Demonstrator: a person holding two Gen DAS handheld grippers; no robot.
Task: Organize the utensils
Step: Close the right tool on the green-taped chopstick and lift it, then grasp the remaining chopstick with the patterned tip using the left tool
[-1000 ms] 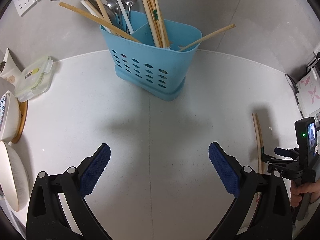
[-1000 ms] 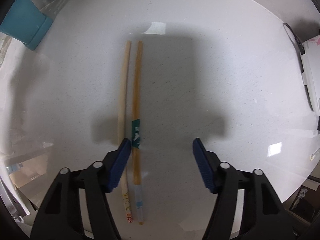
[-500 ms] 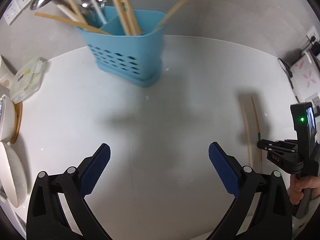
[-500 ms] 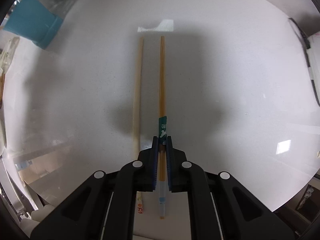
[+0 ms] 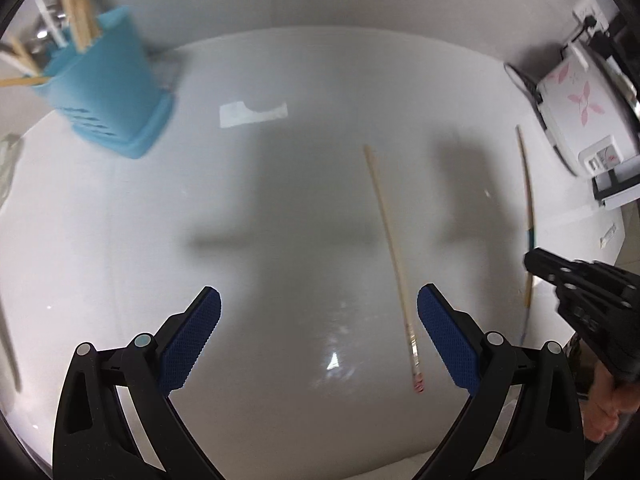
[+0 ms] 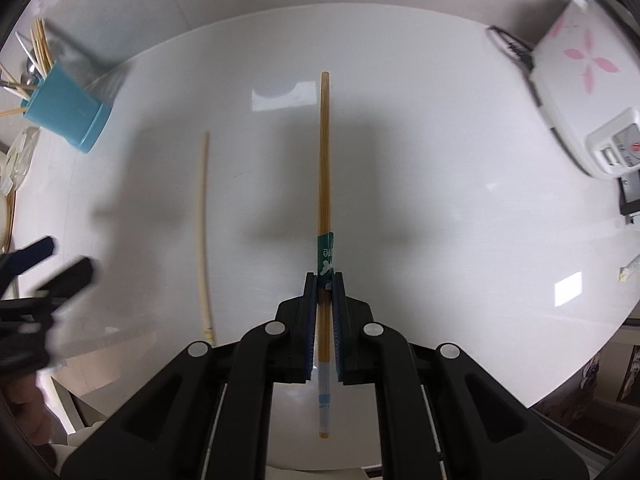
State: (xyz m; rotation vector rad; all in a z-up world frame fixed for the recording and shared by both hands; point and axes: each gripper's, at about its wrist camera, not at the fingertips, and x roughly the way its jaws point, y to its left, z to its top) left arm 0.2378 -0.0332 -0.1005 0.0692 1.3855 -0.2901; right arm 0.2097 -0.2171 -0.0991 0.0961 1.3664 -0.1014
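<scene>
Plainly, the right gripper (image 6: 324, 280) had its blue pads pressed tight on the darker chopstick (image 6: 324, 160), gripping it at the green paper band, with nothing else between them. Only the right wrist view showed that grip; from the left wrist view the same chopstick (image 5: 529, 200) appeared as a thin curved line running into the black nose of the right gripper (image 5: 534, 258), with the pads hidden. A hand (image 5: 608, 408) showed beneath that gripper.

The left gripper (image 5: 319, 340) stood wide apart and held nothing. The pale chopstick (image 5: 390, 240) lay flat on the white table (image 5: 280, 240), its printed end just inside the right-hand pad (image 5: 448, 344), not touching it. In the right wrist view the pale chopstick (image 6: 204, 232) lay apart from the darker one, on the side nearer the blue utensil holder (image 6: 66, 116).

That holder (image 5: 106, 100) sat blurred in the left wrist view, well apart from both chopsticks, with chopsticks and metal handles sticking out of it. On the far side of the darker chopstick from the holder stood a white appliance with pink flowers (image 6: 576, 80).
</scene>
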